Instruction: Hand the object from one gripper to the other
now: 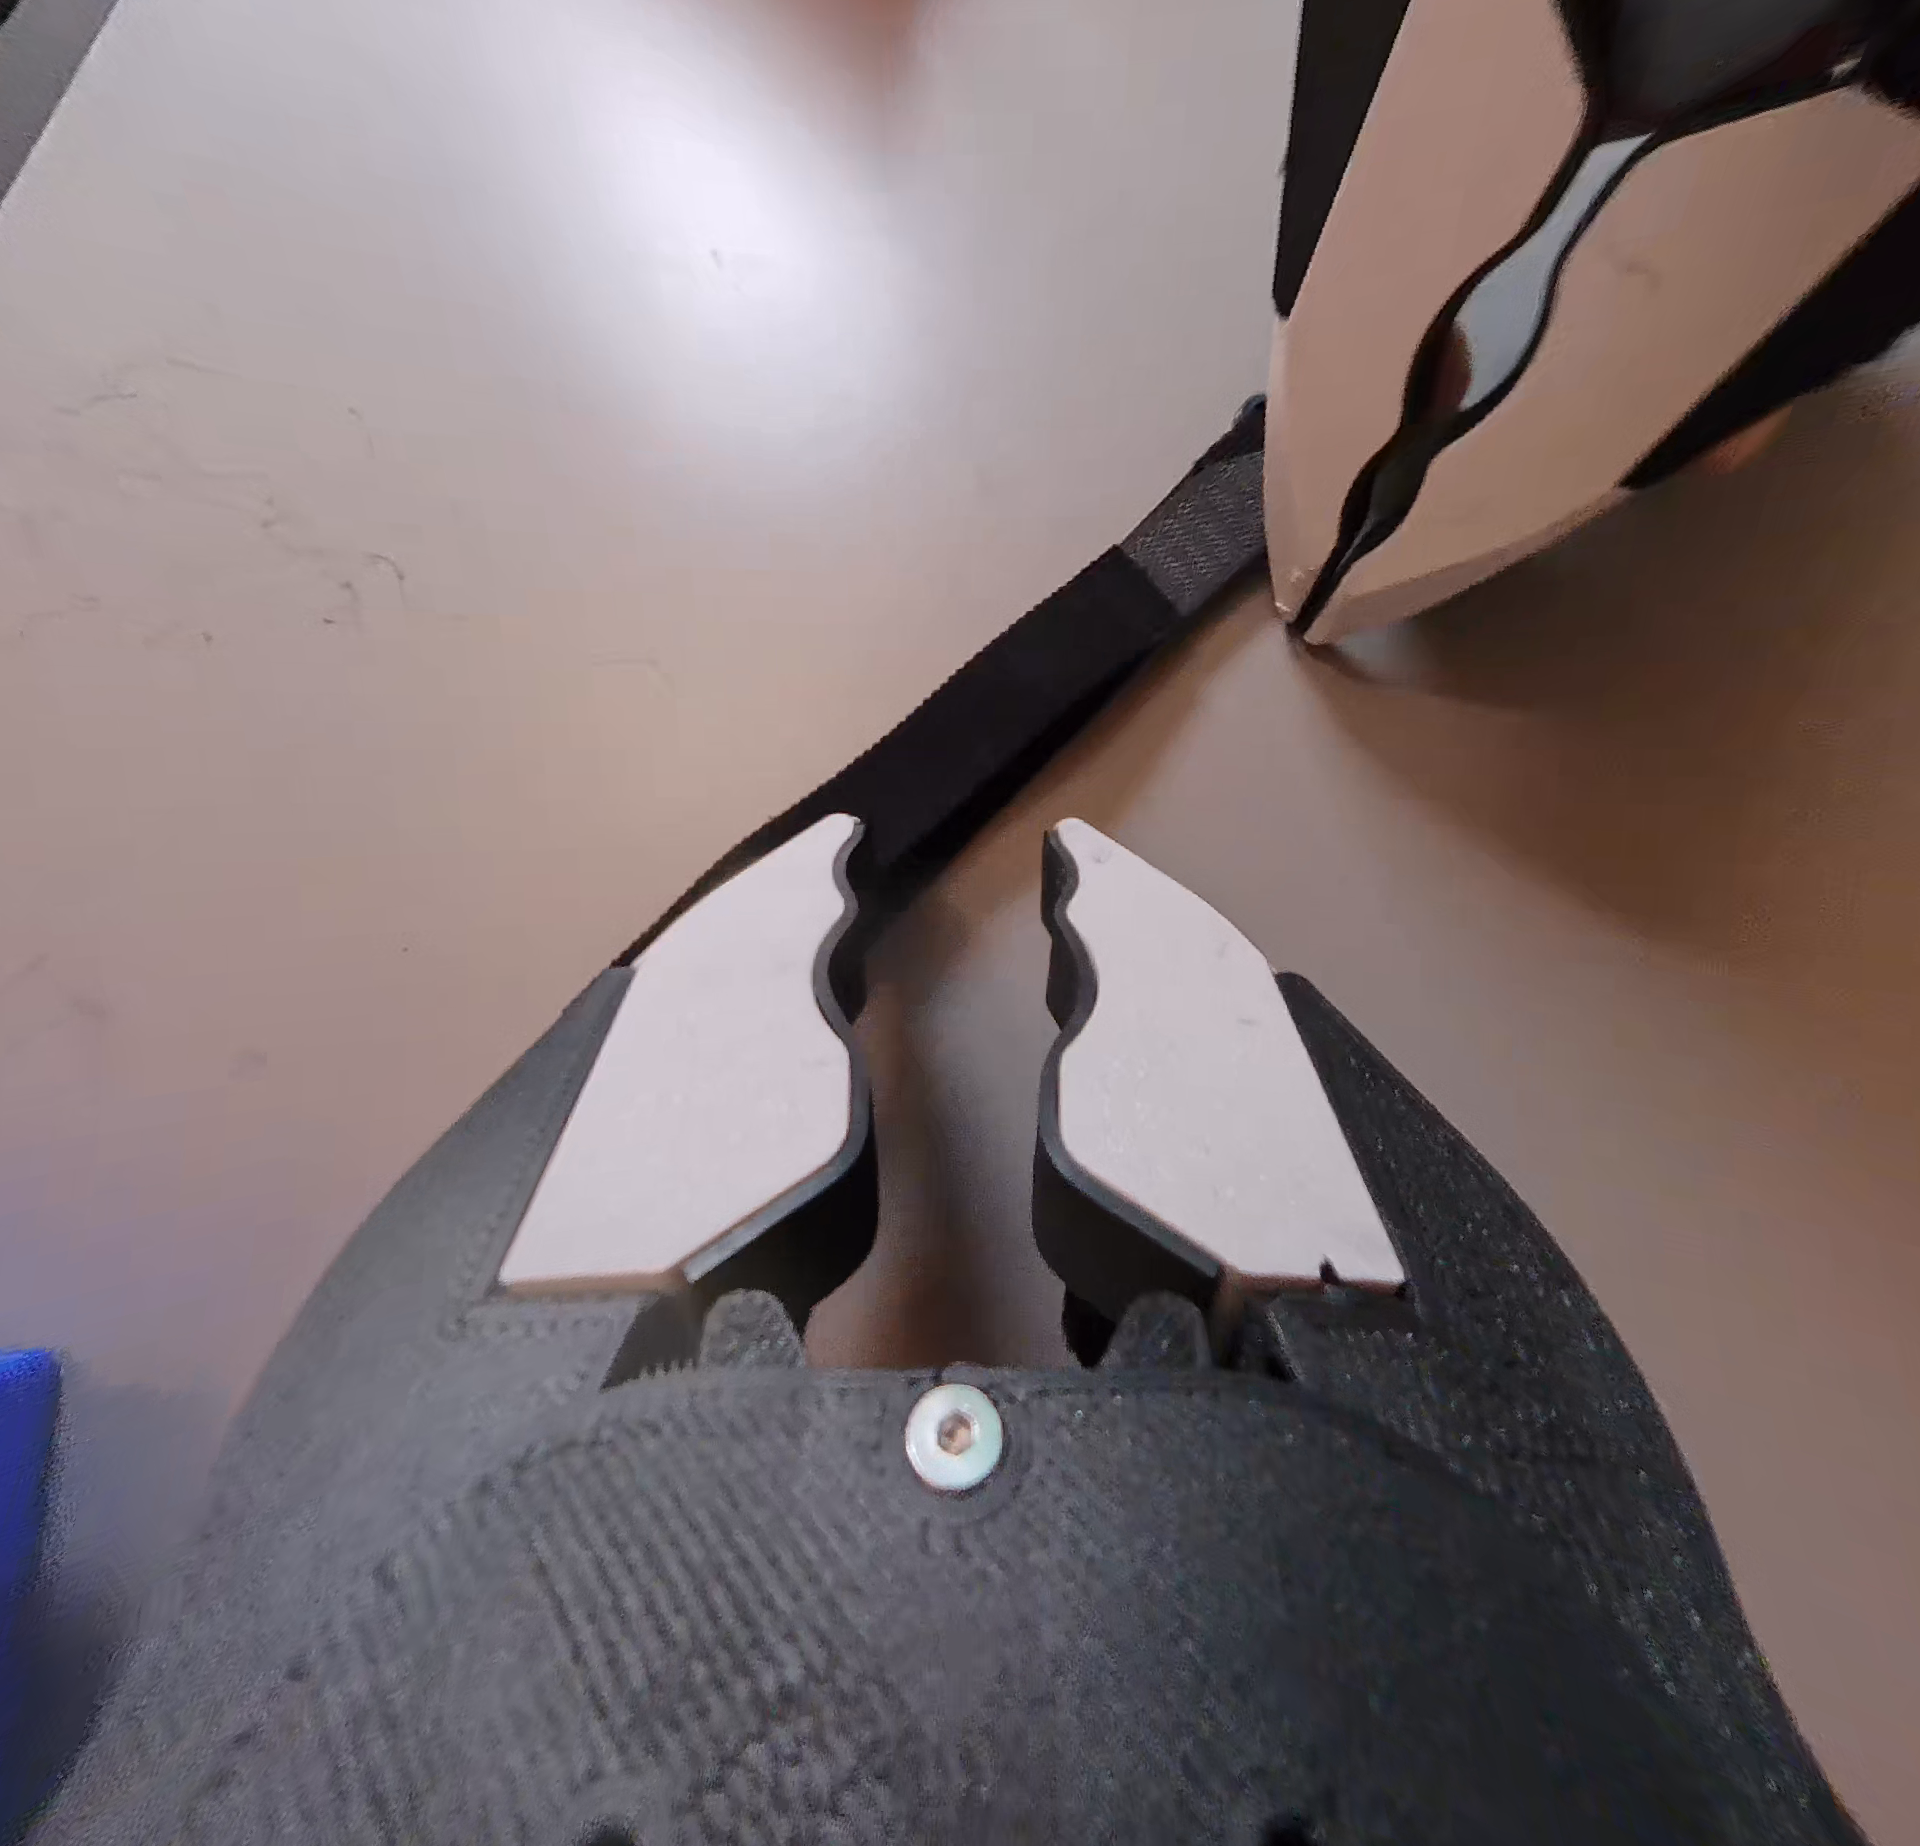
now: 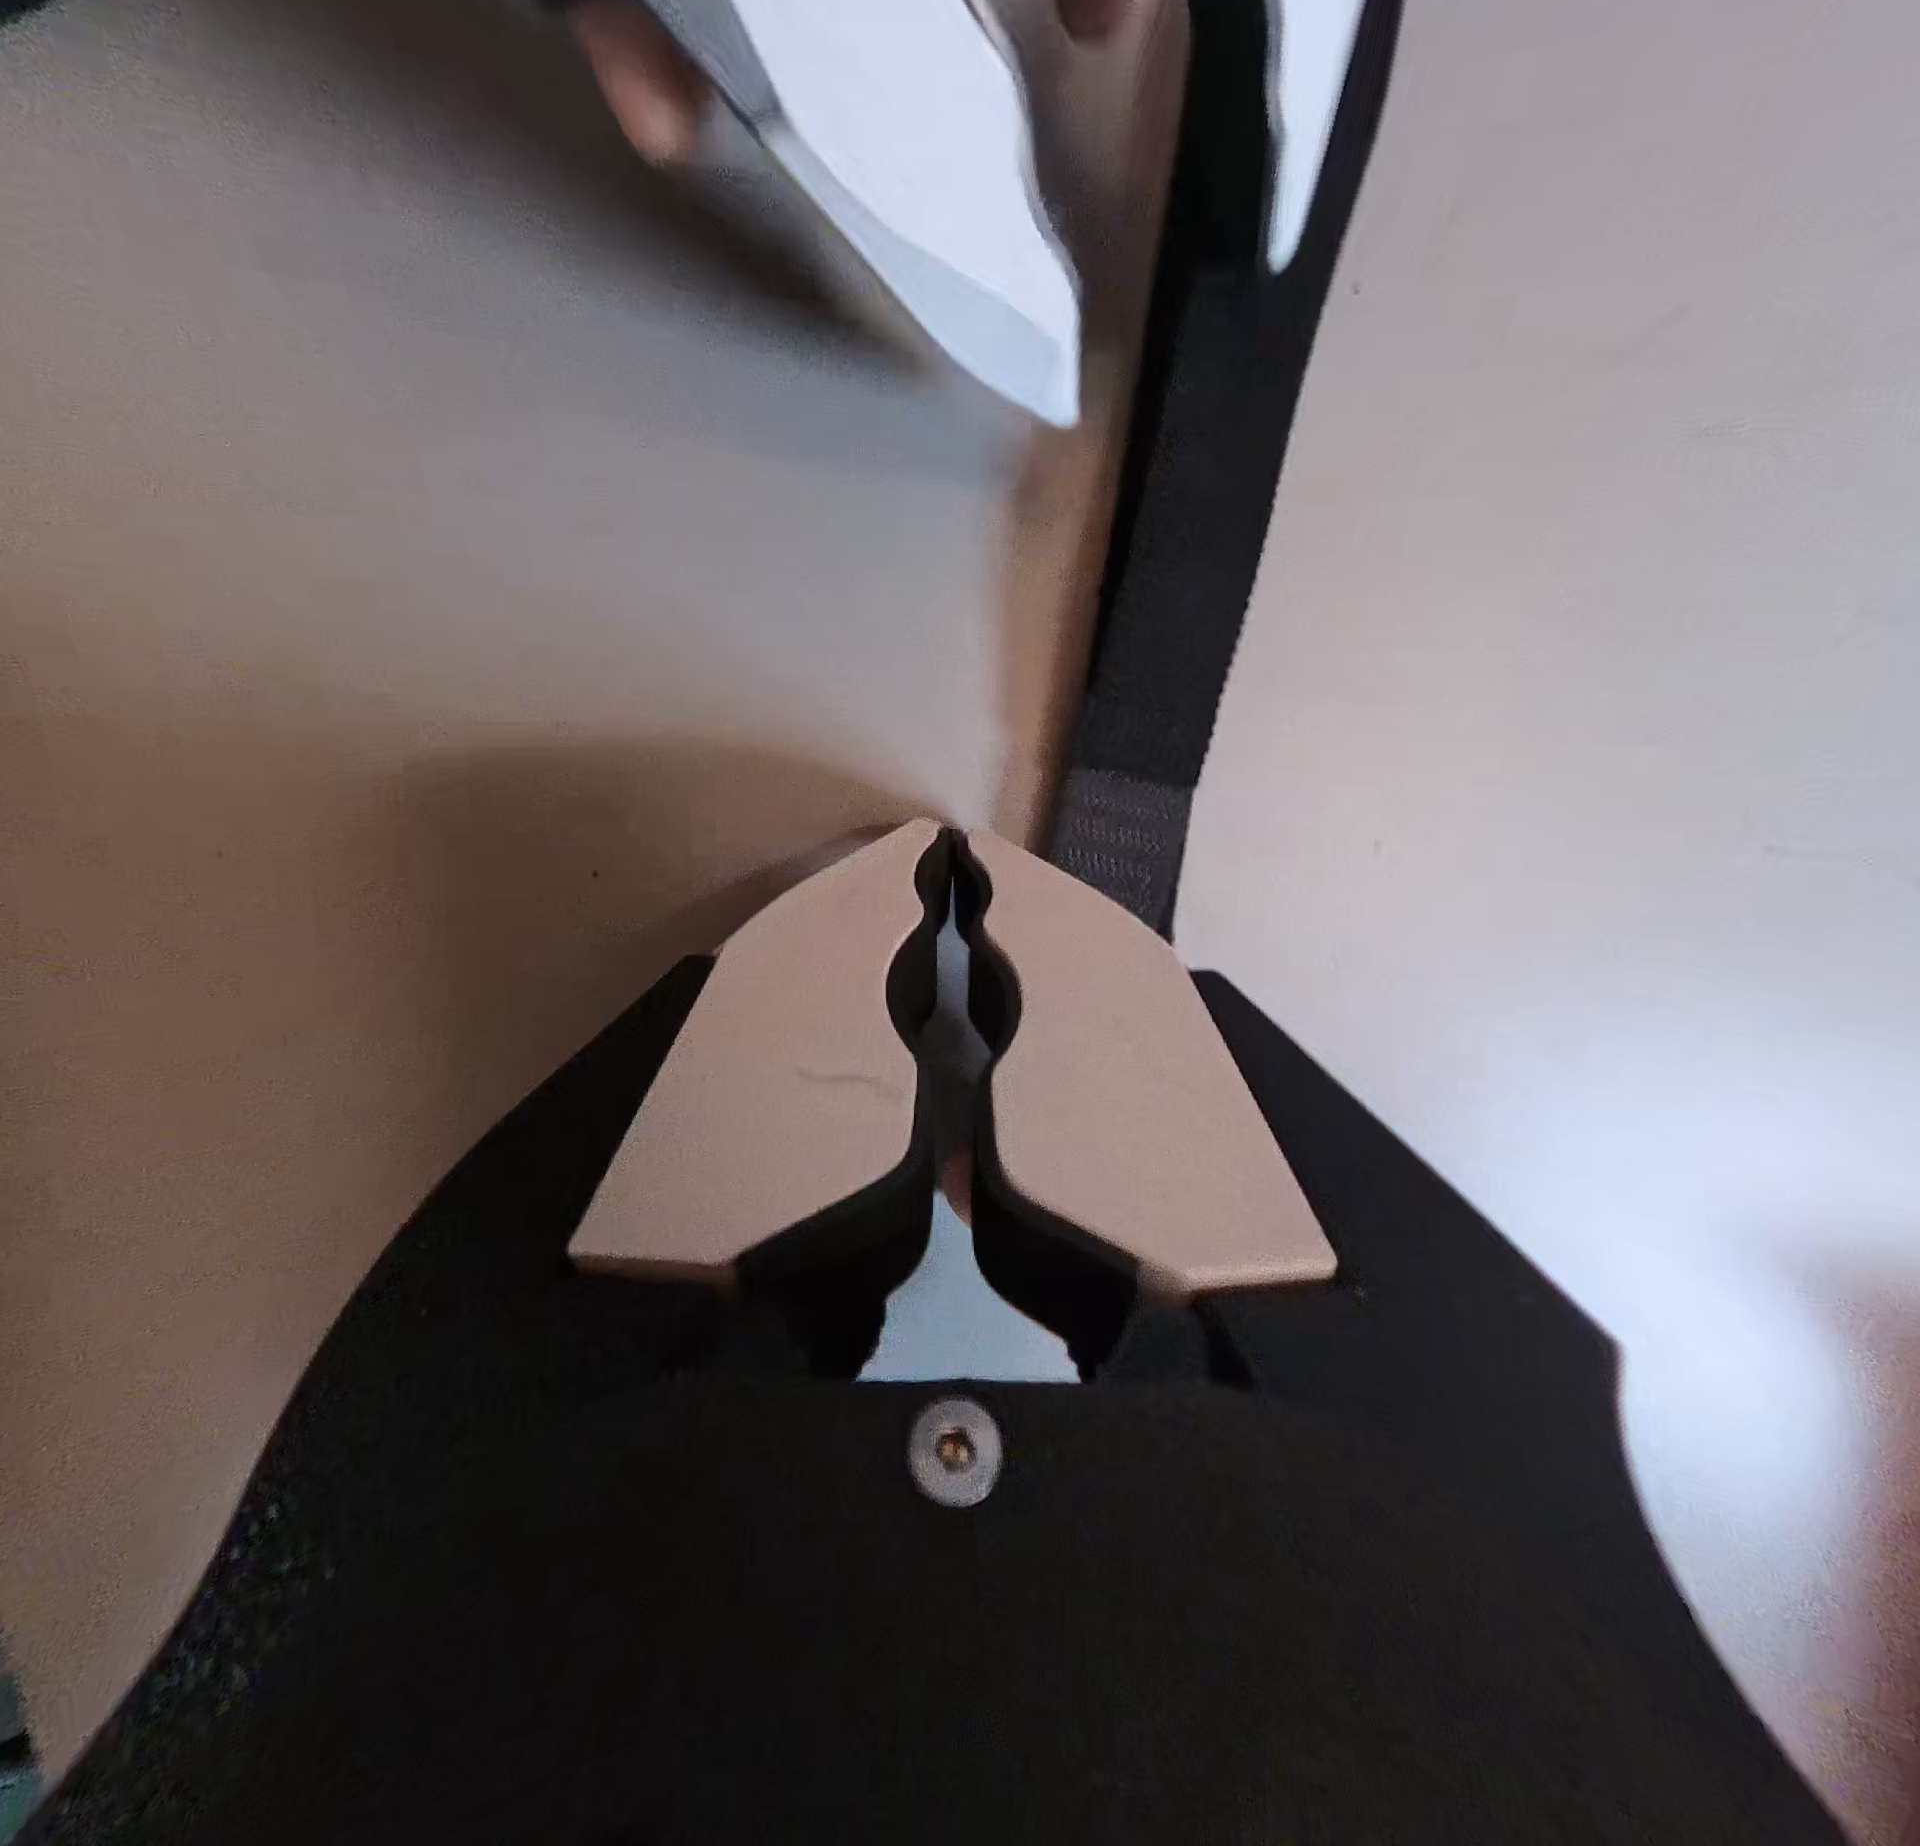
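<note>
A long black woven strap (image 1: pixel 1029 674) lies flat on the beige table (image 1: pixel 468 446), running diagonally. My left gripper (image 1: pixel 956 840) is open just above it; the strap passes under its left fingertip (image 1: pixel 821 861) and is hidden below that. My right gripper (image 1: pixel 1304 622) is shut with its tip on the table, right beside the strap's greyer end (image 1: pixel 1205 529). In the right wrist view the shut right gripper (image 2: pixel 951 842) has nothing visible between its jaws, and the strap (image 2: pixel 1174 570) runs away past its right finger. The blurred, open left gripper (image 2: pixel 1164 321) straddles the strap farther off.
A blue object (image 1: pixel 26 1433) shows at the lower left edge of the left wrist view. A person's fingers (image 2: pixel 644 103) holding the left gripper show blurred at the top of the right wrist view. A dark edge (image 1: pixel 42 51) borders the table at the upper left. About 9 cm separates my left fingertips from my right.
</note>
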A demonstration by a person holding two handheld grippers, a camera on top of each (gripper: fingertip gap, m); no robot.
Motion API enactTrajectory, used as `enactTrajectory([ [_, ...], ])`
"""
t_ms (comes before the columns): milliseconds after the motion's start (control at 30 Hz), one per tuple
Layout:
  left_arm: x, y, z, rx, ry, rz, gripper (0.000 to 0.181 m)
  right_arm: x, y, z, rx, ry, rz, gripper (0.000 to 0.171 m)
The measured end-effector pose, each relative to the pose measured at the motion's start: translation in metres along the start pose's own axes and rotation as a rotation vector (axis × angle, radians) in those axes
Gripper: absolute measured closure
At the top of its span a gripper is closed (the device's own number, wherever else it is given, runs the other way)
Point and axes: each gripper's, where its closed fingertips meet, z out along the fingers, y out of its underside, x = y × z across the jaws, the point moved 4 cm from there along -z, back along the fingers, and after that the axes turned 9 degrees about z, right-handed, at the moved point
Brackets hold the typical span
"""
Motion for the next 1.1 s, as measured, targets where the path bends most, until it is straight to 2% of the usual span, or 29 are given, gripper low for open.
enactTrajectory([
  [33,-0.001,0.000,-0.007,0.024,0.012,-0.018,0.149,0.001,0.002,-0.001,-0.013,-0.016,0.006,0.171],
  [67,-0.004,0.000,-0.013,0.044,0.006,-0.034,0.150,0.001,0.004,-0.003,-0.020,-0.030,-0.002,0.171],
  [133,-0.012,0.000,-0.025,0.079,-0.020,-0.052,0.150,0.000,-0.002,-0.014,0.076,-0.061,0.020,0.165],
  [233,-0.022,-0.002,-0.036,0.148,-0.039,-0.086,0.151,0.014,-0.015,-0.030,0.162,0.018,0.058,0.139],
  [300,-0.028,-0.003,-0.039,0.181,-0.049,-0.113,0.152,0.026,-0.015,-0.027,0.126,0.076,0.073,0.137],
  [367,-0.030,-0.003,-0.041,0.204,-0.061,-0.119,0.152,0.030,-0.003,-0.010,-0.019,0.068,0.086,0.135],
  [400,-0.031,-0.003,-0.042,0.213,-0.071,-0.116,0.152,0.031,-0.001,-0.005,-0.050,0.101,0.069,0.150],
  [467,-0.033,-0.005,-0.046,0.237,-0.085,-0.102,0.151,0.021,-0.002,-0.007,-0.079,0.081,-0.013,0.152],
  [500,-0.033,-0.007,-0.050,0.259,-0.086,-0.096,0.150,0.020,-0.011,-0.014,-0.010,0.131,-0.074,0.159],
  [567,-0.032,-0.013,-0.058,0.312,-0.060,-0.089,0.143,0.019,-0.028,-0.038,0.147,0.256,-0.253,0.161],
  [600,-0.031,-0.015,-0.063,0.334,-0.043,-0.082,0.138,0.021,-0.035,-0.052,0.208,0.377,-0.373,0.161],
  [633,-0.029,-0.018,-0.067,0.351,-0.036,-0.064,0.136,0.022,-0.039,-0.065,0.229,0.492,-0.505,0.161],
  [700,-0.023,-0.023,-0.072,0.352,-0.038,0.017,0.131,0.011,-0.044,-0.084,0.293,0.608,-0.782,0.161],
  [800,-0.008,-0.033,-0.079,0.303,-0.079,0.166,0.129,0.001,-0.043,-0.097,0.232,0.747,-1.051,0.161],
  [900,0.009,-0.046,-0.083,0.261,-0.124,0.322,0.127,-0.006,-0.037,-0.100,0.145,0.774,-1.206,0.162],
  [967,0.026,-0.053,-0.073,0.218,-0.090,0.399,0.123,-0.014,-0.033,-0.098,0.124,0.752,-1.267,0.162],
  [1033,0.045,-0.055,-0.057,0.190,-0.002,0.451,0.120,-0.028,-0.033,-0.094,0.128,0.718,-1.307,0.162],
  [1100,0.066,-0.058,-0.046,0.201,0.125,0.449,0.130,-0.035,-0.036,-0.092,0.128,0.713,-1.300,0.162],
])
